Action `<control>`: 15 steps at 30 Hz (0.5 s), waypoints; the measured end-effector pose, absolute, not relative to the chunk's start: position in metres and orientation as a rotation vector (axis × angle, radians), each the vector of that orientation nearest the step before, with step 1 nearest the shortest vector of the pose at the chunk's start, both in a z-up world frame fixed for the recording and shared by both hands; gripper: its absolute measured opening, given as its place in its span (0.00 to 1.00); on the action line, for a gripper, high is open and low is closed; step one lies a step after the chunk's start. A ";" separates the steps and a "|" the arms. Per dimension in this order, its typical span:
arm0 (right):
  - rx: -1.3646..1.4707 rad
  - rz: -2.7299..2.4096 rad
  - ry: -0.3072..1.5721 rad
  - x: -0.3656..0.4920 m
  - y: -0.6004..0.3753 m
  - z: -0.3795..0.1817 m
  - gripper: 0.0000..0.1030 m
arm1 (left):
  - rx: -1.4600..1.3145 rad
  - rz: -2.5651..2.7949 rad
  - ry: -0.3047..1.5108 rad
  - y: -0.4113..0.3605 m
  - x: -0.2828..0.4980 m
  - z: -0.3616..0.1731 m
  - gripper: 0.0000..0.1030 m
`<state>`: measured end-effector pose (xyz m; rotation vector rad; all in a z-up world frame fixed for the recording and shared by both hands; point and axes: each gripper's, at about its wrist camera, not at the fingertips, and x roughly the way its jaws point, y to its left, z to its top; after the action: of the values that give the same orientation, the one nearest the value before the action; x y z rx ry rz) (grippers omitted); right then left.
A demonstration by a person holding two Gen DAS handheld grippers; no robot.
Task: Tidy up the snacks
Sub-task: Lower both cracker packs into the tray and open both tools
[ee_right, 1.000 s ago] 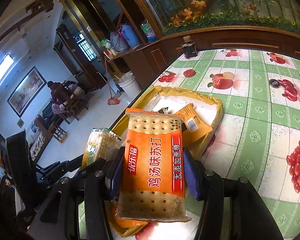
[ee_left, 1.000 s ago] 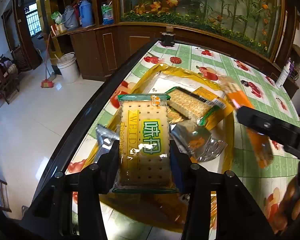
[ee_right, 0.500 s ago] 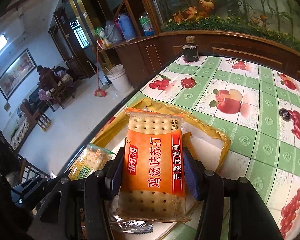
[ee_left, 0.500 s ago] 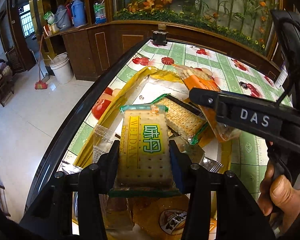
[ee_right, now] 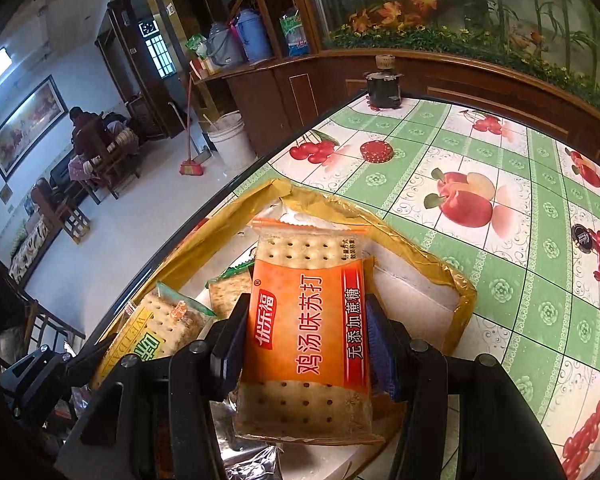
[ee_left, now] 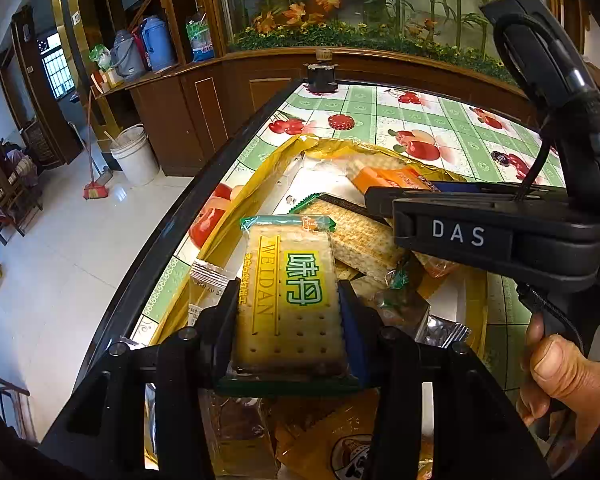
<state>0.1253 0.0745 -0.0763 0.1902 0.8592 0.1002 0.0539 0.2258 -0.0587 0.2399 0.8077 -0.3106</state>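
Holding two cracker packs (ee_left: 292, 296) (ee_right: 312, 332)

The desk (ee_right: 480, 152) wears a green-and-white checked cloth printed with apples and cherries, edged by a dark rim. A shallow yellow-rimmed tray (ee_right: 466, 296) rests on it near the left edge. A dark jar (ee_right: 384, 86) stands at the far corner, and a small round dark object (ee_right: 582, 236) lies to the right.
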 end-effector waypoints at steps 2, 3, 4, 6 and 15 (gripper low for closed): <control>0.182 0.099 0.862 0.127 0.075 -0.078 0.53 | 0.246 -0.309 0.806 0.225 0.054 -0.059 0.44; 0.181 0.099 0.862 0.127 0.076 -0.078 0.53 | 0.246 -0.307 0.805 0.225 0.054 -0.059 0.44; 0.183 0.098 0.861 0.127 0.075 -0.078 0.53 | 0.247 -0.307 0.804 0.225 0.054 -0.059 0.44; 0.185 0.097 0.861 0.127 0.075 -0.079 0.53 | 0.249 -0.307 0.804 0.224 0.054 -0.059 0.44; 0.229 0.089 0.854 0.119 0.068 -0.072 0.62 | 0.241 -0.297 0.808 0.228 0.050 -0.052 0.48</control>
<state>0.1190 0.0678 -0.0721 0.2289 0.8543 0.0888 0.0501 0.2276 -0.0522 0.2407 0.8077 -0.2970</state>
